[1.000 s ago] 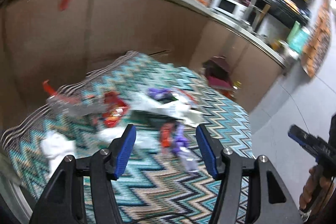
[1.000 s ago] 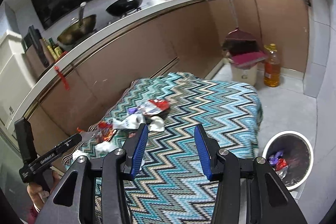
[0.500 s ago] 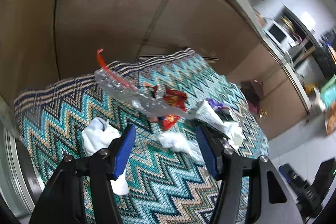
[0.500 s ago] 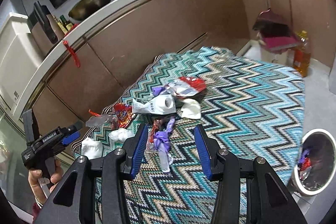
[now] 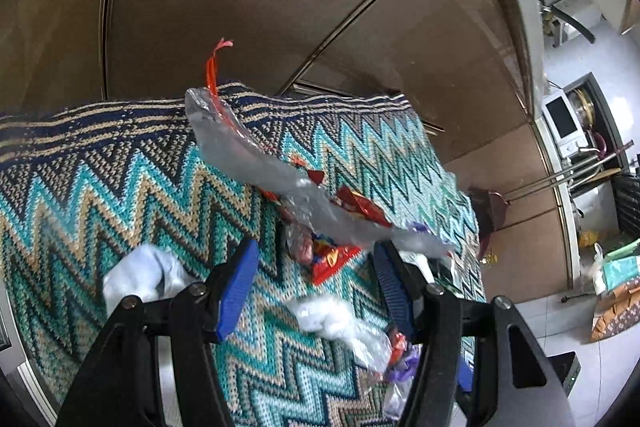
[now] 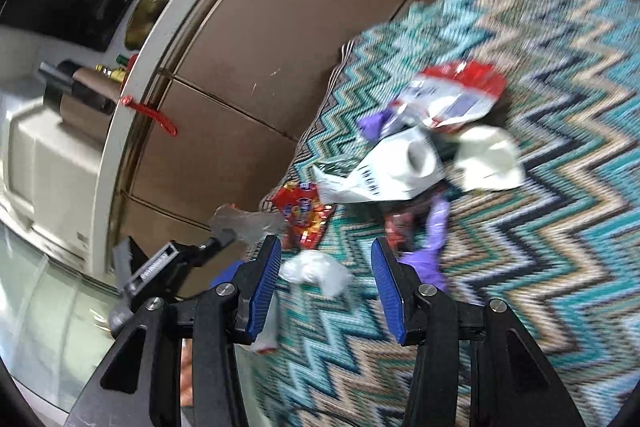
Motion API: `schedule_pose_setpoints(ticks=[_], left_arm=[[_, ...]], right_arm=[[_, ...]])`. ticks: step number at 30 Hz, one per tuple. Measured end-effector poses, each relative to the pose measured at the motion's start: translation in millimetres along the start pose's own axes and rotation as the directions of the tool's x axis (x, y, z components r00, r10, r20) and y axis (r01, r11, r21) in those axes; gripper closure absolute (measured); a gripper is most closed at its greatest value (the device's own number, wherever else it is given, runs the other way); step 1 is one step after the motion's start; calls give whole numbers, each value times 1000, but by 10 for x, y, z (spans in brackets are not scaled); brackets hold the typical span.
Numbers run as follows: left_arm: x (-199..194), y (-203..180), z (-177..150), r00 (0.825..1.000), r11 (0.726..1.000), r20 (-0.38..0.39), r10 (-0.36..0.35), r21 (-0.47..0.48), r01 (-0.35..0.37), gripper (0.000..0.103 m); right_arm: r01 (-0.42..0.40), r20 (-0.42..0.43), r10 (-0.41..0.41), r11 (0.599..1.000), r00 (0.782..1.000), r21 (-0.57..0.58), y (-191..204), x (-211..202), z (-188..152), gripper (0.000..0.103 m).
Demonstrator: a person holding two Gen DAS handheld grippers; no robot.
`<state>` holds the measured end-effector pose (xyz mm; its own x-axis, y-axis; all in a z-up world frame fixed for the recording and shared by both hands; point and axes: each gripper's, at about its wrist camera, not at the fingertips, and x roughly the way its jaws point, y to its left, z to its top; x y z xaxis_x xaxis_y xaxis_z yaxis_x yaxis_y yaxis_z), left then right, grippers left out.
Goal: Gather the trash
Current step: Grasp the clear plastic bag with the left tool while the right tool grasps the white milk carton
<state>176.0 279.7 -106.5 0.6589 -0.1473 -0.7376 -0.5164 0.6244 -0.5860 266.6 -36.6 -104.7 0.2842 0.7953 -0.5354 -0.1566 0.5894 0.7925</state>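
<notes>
Trash lies on a zigzag-patterned cloth [image 5: 120, 187]. In the left wrist view a long clear plastic wrapper [image 5: 256, 163] with a red strip lies across a red snack packet [image 5: 332, 259], with a white crumpled tissue [image 5: 140, 275] at left and a clear crumpled bag [image 5: 332, 319] just ahead. My left gripper [image 5: 316, 291] is open above the packet and bag. My right gripper [image 6: 324, 287] is open over a clear crumpled bag [image 6: 316, 271]. Beyond it lie a red snack packet [image 6: 300, 215], a white tube wrapper [image 6: 392, 171], a purple wrapper [image 6: 436, 239] and a red-white packet [image 6: 452, 95].
Brown cabinet fronts [image 5: 280, 7] under a counter edge [image 6: 132, 99] stand right behind the cloth. A white appliance [image 6: 44, 163] stands at the left. My left gripper [image 6: 176, 259] shows at the cloth's left end in the right wrist view.
Both grippers have moved closer and lower toward the trash at the cloth's left end. The trash bin has left the right wrist view. Both jaws stay open.
</notes>
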Motion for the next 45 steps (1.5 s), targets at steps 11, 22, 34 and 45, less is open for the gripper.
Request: schedule_pose_setpoints(ticks=[11, 22, 34, 45], left_arm=[[-20, 38, 50, 998, 998, 2, -70, -2, 70, 45], [-204, 161, 152, 991, 989, 36, -129, -73, 131, 45], [-118, 232, 315, 992, 982, 39, -124, -140, 128, 45], [304, 279, 279, 983, 968, -65, -171, -199, 155, 102]], right_arm=[[-29, 58, 13, 959, 998, 282, -236, 598, 151, 37], [-23, 121, -31, 906, 992, 423, -347, 788, 201, 46], [-40, 144, -28, 895, 989, 445, -519, 662, 178, 69], [-136, 176, 80, 930, 981, 340, -272, 399, 134, 69]])
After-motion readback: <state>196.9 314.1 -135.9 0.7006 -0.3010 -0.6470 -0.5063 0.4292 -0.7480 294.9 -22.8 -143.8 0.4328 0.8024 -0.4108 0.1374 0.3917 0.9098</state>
